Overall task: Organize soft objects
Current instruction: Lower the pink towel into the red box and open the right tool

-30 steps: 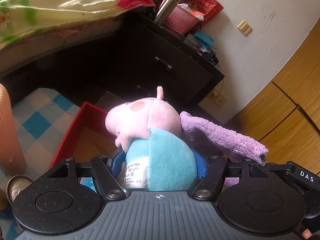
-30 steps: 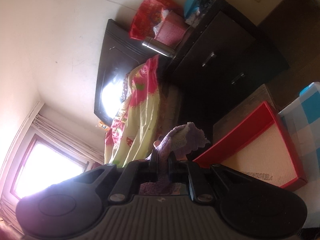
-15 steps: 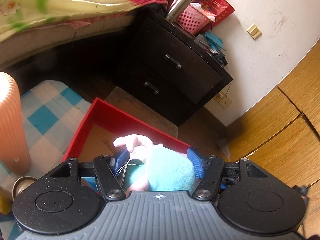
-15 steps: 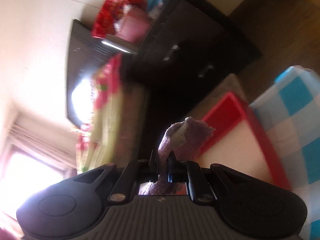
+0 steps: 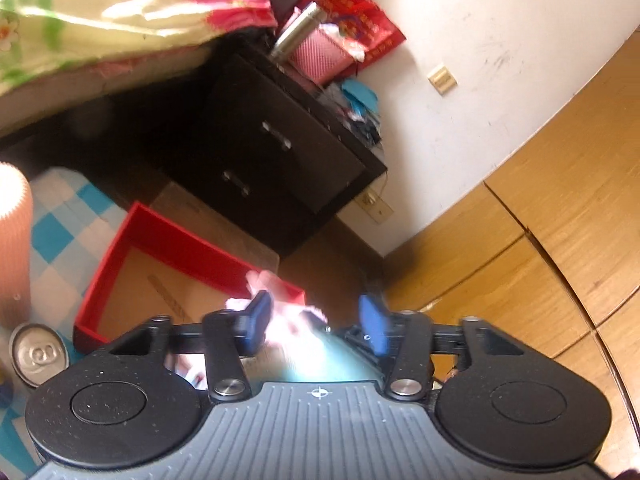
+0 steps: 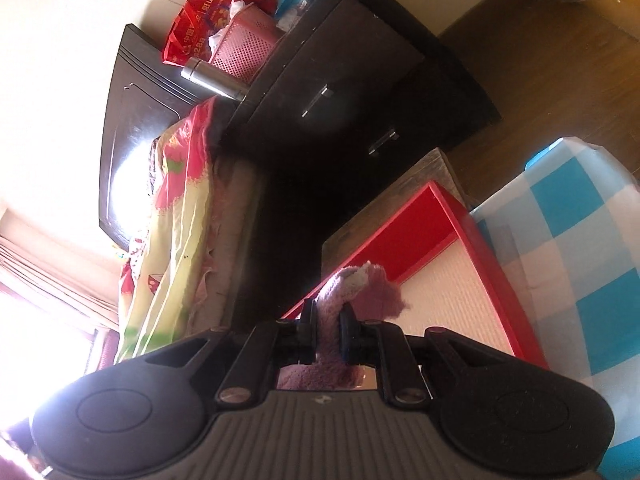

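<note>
A pink pig plush in a teal shirt [image 5: 296,320] lies low and blurred at the near corner of the red box [image 5: 180,240]. My left gripper [image 5: 316,316] hangs just over it. Its jaws are closing, with the plush between and below the blue pads, and a gap shows beside the right pad. In the right wrist view my right gripper [image 6: 329,330] is shut on a purple fluffy cloth [image 6: 360,288]. The cloth's loose end flops over the rim of the red box [image 6: 416,216], whose pale bottom is bare in this view.
A dark nightstand [image 5: 280,152] carrying a pink basket and a steel flask stands behind the box. A bed with a floral cover [image 5: 100,20] is at the left. A drink can [image 5: 38,354] and a pink ribbed cylinder [image 5: 12,240] stand on the blue checked cloth [image 6: 580,260].
The plush sank from high between the left pads down to the red box, and the pads no longer press it. The right gripper came down toward the box with the purple cloth.
</note>
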`<state>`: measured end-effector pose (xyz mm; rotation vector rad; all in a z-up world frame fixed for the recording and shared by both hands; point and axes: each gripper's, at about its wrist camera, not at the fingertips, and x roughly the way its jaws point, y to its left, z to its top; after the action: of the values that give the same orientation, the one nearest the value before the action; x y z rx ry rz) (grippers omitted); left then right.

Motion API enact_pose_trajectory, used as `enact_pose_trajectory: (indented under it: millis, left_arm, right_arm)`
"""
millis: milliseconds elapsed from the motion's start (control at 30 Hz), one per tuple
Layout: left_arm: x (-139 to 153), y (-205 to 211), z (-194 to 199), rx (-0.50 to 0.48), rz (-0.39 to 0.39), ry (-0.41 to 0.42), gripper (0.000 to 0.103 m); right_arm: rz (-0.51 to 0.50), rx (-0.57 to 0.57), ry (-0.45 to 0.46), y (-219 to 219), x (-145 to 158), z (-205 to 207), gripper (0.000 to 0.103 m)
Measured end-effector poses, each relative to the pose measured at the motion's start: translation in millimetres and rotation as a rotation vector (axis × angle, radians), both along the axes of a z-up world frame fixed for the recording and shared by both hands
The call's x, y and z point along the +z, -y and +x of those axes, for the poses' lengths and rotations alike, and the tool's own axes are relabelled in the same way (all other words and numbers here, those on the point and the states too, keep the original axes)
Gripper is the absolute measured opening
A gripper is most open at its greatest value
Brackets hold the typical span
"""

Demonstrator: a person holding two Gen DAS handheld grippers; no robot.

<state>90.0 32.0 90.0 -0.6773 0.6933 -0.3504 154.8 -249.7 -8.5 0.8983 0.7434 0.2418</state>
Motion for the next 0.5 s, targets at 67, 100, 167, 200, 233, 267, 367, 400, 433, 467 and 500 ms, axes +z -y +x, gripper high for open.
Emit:
enact_pose_trajectory:
  millis: [67, 100, 167, 200, 233, 267, 367, 400, 433, 467, 500]
  left_arm:
    - [-11, -1, 7, 0.009, -0.012, -0.033, 0.036]
    - [-15, 0, 12, 0.013, 0.002, -0.043, 0.036]
    - [-25, 1, 19, 0.031, 0.022, -0.079, 0.036]
    - [-30, 3, 24, 0.022, 0.025, -0.094, 0.036]
    - [-35, 3, 26, 0.000, 0.030, -0.108, 0.038]
    - [-38, 6, 29, -0.031, 0.042, -0.128, 0.041]
    - [-49, 14, 31, -0.097, 0.111, -0.223, 0.081]
    - [-52, 19, 27, -0.136, 0.156, -0.232, 0.079]
    - [-54, 24, 20, -0.166, 0.200, -0.237, 0.080]
    - [-59, 28, 9, -0.198, 0.235, -0.241, 0.082]
    - [-65, 32, -3, -0.246, 0.270, -0.249, 0.085]
  right_arm:
    - [0.000, -0.001, -0.007, -1, -1, 0, 0.000]
    - [-0.006, 0.002, -0.010, -2, -2, 0, 0.000]
    - [-0.025, -0.002, -0.019, -3, -5, 1, 0.000]
    - [-0.031, 0.002, -0.027, -2, -8, 3, 0.000]
    - [-0.041, 0.011, -0.035, -2, -10, 5, 0.000]
    - [-0.051, 0.012, -0.043, -2, -12, 6, 0.000]
    - [-0.064, 0.024, -0.066, -1, -16, 12, 0.000]
    - [-0.059, 0.027, -0.073, 0, -18, 13, 0.004]
    - [-0.054, 0.028, -0.072, 1, -19, 14, 0.006]
    - [-0.057, 0.031, -0.070, 2, -19, 14, 0.006]
    - [-0.071, 0.044, -0.075, 3, -19, 15, 0.009]
